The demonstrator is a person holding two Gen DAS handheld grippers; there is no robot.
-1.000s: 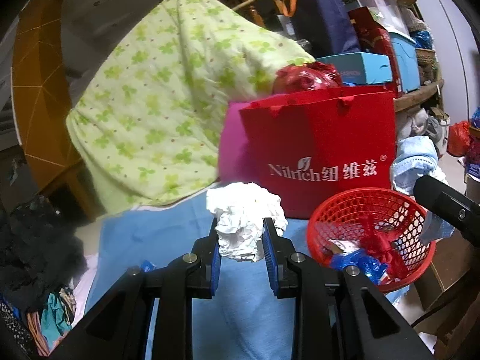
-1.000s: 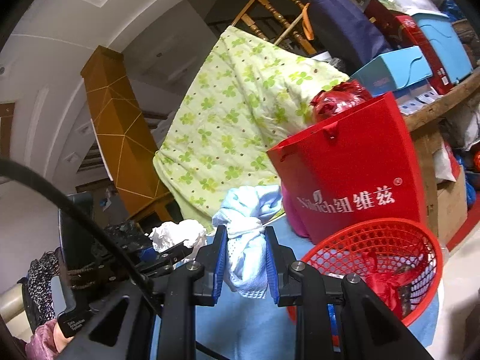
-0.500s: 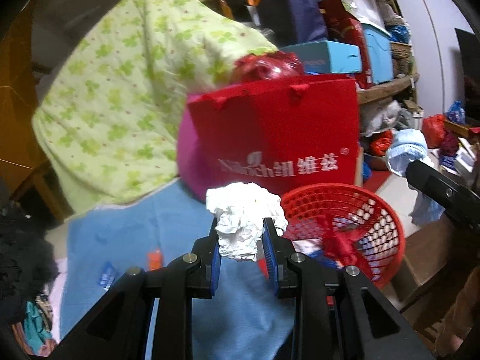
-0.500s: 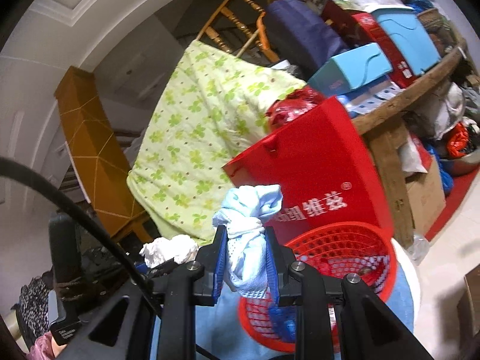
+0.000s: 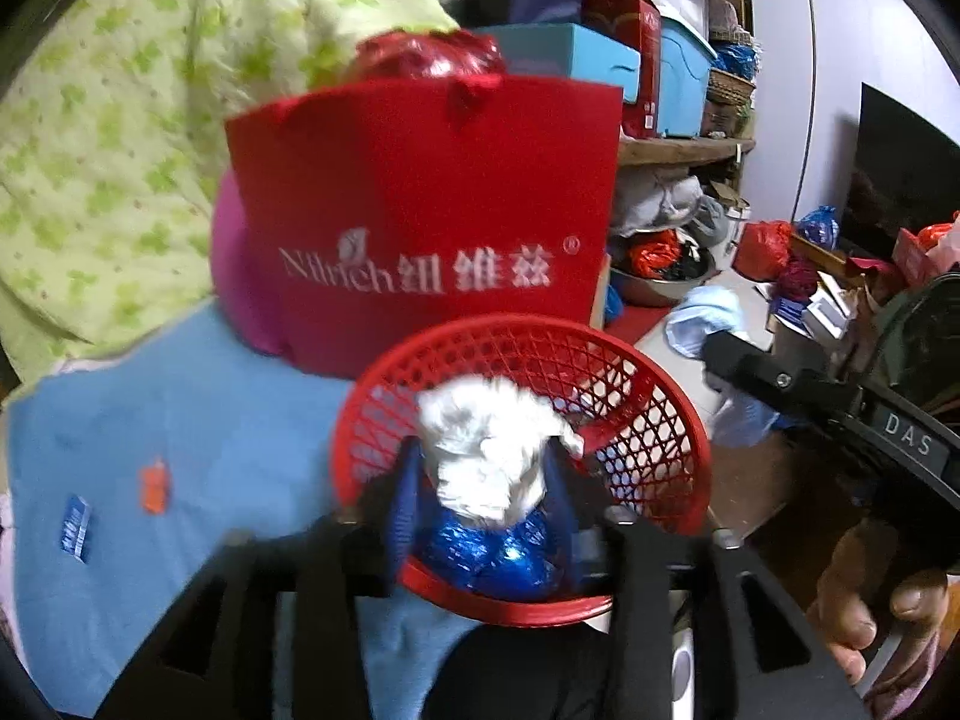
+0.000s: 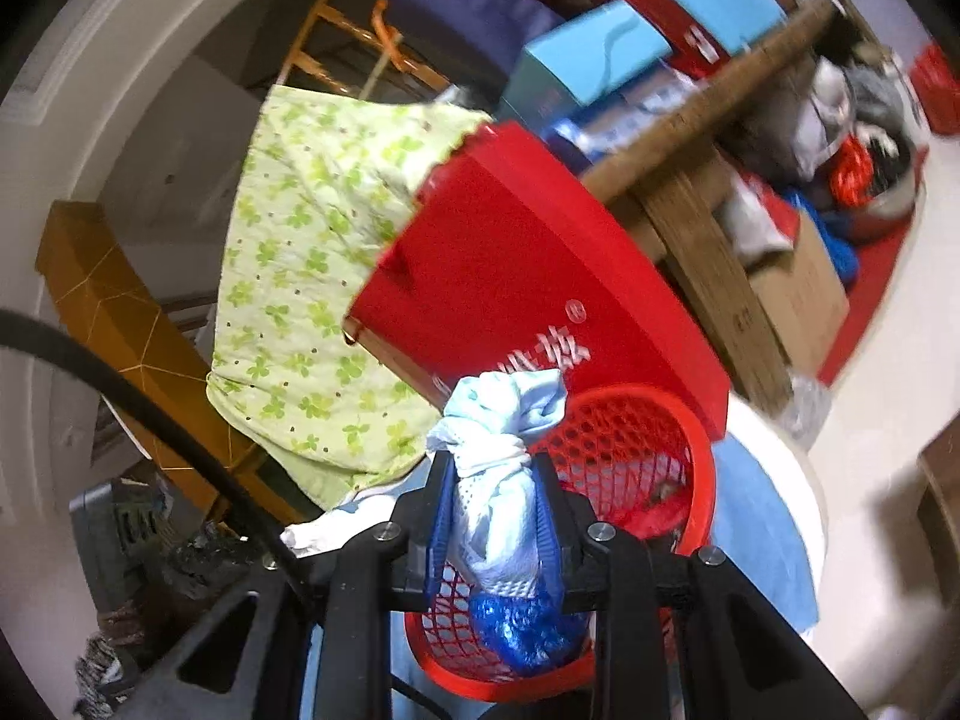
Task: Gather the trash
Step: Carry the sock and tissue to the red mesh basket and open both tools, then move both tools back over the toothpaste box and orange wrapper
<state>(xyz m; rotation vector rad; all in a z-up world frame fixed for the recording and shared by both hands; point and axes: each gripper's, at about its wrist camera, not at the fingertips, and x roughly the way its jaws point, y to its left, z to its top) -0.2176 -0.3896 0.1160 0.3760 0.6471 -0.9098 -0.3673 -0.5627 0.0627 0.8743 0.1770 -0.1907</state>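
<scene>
A red mesh basket [image 5: 510,322] stands on a blue cloth, with a blue foil wrapper [image 5: 492,558] lying in it. My left gripper [image 5: 483,462] hangs over the basket. Its jaws are opening, and a crumpled white tissue [image 5: 486,444] sits loose between the fingers. In the right wrist view my right gripper [image 6: 492,480] is over the near rim of the basket [image 6: 702,462]. Its jaws are just starting to open, but the pads still pinch a knotted light blue wad [image 6: 498,420]. The same wad [image 5: 702,318] shows at the right of the left wrist view.
A tall red paper bag [image 5: 420,210] stands right behind the basket, with a green flowered quilt [image 5: 120,150] to its left. On the blue cloth [image 5: 180,408] lie an orange scrap [image 5: 153,483] and a small blue packet [image 5: 75,525]. A cluttered wooden shelf [image 6: 708,138] fills the right. A person's hand [image 5: 864,618] holds the right gripper.
Both grippers have come down and forward over the red basket. The left jaws have spread apart around the white tissue. The right gripper has rolled and still holds the blue wad.
</scene>
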